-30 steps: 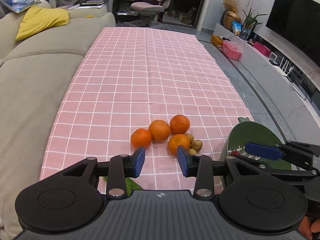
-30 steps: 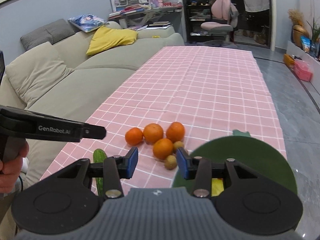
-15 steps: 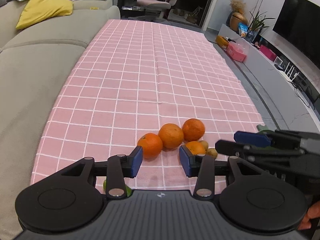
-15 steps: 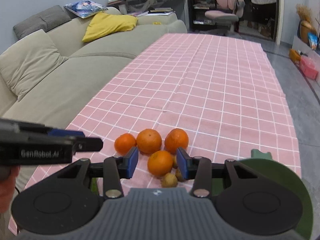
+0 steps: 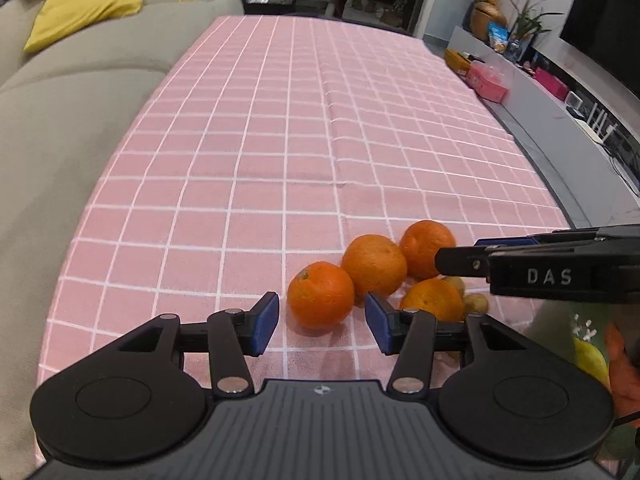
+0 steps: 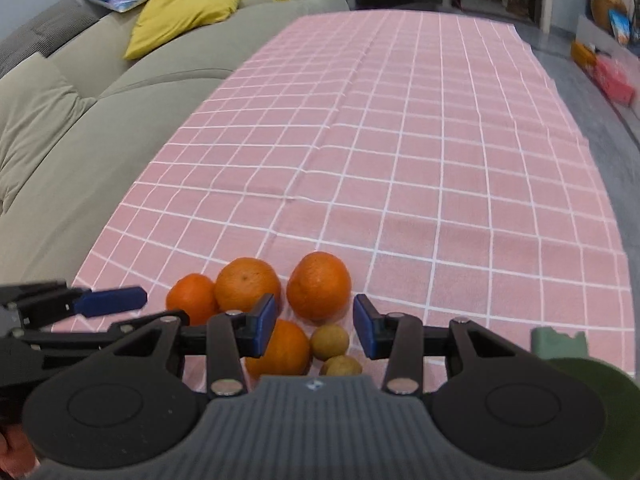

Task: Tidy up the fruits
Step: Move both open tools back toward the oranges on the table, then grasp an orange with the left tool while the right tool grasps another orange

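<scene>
Four oranges (image 5: 321, 295) sit clustered on the near end of the pink checked tablecloth (image 5: 304, 128), touching or nearly so, dimpled matte peel. Two small round tan-brown fruits (image 6: 329, 343) are tucked against the nearest orange (image 6: 282, 349).

Your left gripper (image 5: 320, 322) has its jaws apart and has just been opening; the leftmost orange sits just ahead of the gap, pads not on it.

Your right gripper (image 6: 315, 325) is parted too, nothing clamped. The far-right orange (image 6: 319, 285) and one tan fruit show through the gap.

In your way: the right gripper's black finger crosses in front of the cluster in the left view.

Green bowl (image 6: 592, 384) at near right, smooth rim, a yellow fruit (image 5: 591, 360) inside. Beige fabric sofa (image 6: 80, 120) runs along the left.
</scene>
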Action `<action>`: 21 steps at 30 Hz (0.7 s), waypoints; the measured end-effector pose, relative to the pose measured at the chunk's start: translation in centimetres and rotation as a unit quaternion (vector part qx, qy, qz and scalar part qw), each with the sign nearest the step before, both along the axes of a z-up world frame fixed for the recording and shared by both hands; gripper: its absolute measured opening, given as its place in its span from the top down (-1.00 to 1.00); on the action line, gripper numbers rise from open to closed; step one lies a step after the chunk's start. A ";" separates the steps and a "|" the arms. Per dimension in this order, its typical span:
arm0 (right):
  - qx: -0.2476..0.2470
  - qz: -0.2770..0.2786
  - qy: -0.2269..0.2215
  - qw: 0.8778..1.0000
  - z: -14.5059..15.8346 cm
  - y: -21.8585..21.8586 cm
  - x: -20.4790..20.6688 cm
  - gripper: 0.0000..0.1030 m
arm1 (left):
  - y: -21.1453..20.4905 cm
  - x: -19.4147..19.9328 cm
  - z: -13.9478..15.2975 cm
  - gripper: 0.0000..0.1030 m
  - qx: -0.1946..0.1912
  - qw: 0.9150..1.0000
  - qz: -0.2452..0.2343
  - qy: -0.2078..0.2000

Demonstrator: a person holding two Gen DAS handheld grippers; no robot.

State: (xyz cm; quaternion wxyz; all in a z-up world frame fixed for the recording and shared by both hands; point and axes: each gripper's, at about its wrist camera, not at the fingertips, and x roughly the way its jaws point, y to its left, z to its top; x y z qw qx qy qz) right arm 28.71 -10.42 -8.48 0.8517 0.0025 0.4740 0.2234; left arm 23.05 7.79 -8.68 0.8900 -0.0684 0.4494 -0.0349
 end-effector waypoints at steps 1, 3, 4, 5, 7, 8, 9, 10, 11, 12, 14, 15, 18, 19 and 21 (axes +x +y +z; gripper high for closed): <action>0.002 -0.001 0.002 1.000 -0.1 0.0 0.2 0.23 | 0.1 0.1 -0.1 -0.14 -0.004 1.000 0.001 0.002; 0.002 0.001 0.007 1.000 -0.4 0.1 0.7 0.23 | 0.3 0.4 -0.5 -0.14 -0.010 1.000 0.002 0.005; 0.002 0.000 0.010 1.000 -0.6 0.2 0.9 0.23 | 0.3 0.5 -0.6 -0.14 -0.010 1.000 0.003 0.006; 0.003 -0.001 0.013 1.000 -0.7 0.1 1.1 0.23 | 0.2 0.6 -0.7 -0.14 -0.009 1.000 0.004 0.006; 0.010 -0.005 0.021 1.000 -1.0 0.0 1.5 0.23 | 0.1 1.0 -0.9 -0.14 -0.011 1.000 0.003 0.007; 0.013 -0.008 0.024 1.000 -1.1 -0.1 1.7 0.23 | 0.1 1.1 -1.0 -0.14 -0.011 1.000 0.002 0.007; 0.018 -0.011 0.027 0.999 -1.2 -0.2 1.8 0.23 | 0.1 1.1 -1.1 -0.14 -0.011 1.000 0.001 0.007; 0.023 -0.014 0.031 0.999 -1.3 -0.2 2.0 0.23 | 0.0 1.1 -1.1 -0.14 -0.009 1.000 -0.001 0.008; 0.028 -0.016 0.035 0.999 -1.4 -0.2 2.2 0.23 | 0.1 1.1 -1.2 -0.14 -0.007 1.000 -0.002 0.008; 0.032 -0.018 0.038 0.999 -1.5 -0.3 2.3 0.23 | 0.1 1.2 -1.3 -0.14 -0.005 1.000 0.000 0.009; 0.040 -0.022 0.043 0.998 -1.8 -0.3 2.6 0.23 | 0.3 1.1 -1.5 -0.14 -0.010 1.000 0.005 0.008; 0.044 -0.025 0.046 0.998 -1.9 -0.3 2.7 0.23 | 0.2 1.2 -1.5 -0.14 -0.015 1.000 0.006 0.007; 0.052 -0.031 0.052 0.997 -2.2 -0.3 2.9 0.23 | 0.3 1.2 -1.6 -0.14 -0.022 1.000 0.009 0.004; 0.053 -0.033 0.054 0.997 -2.2 -0.3 3.0 0.23 | 0.4 1.2 -1.6 -0.14 -0.024 1.000 0.009 0.003; 0.057 -0.037 0.058 0.996 -2.5 -0.2 3.1 0.23 | 0.6 1.3 -1.6 -0.06 -0.032 0.999 0.012 0.001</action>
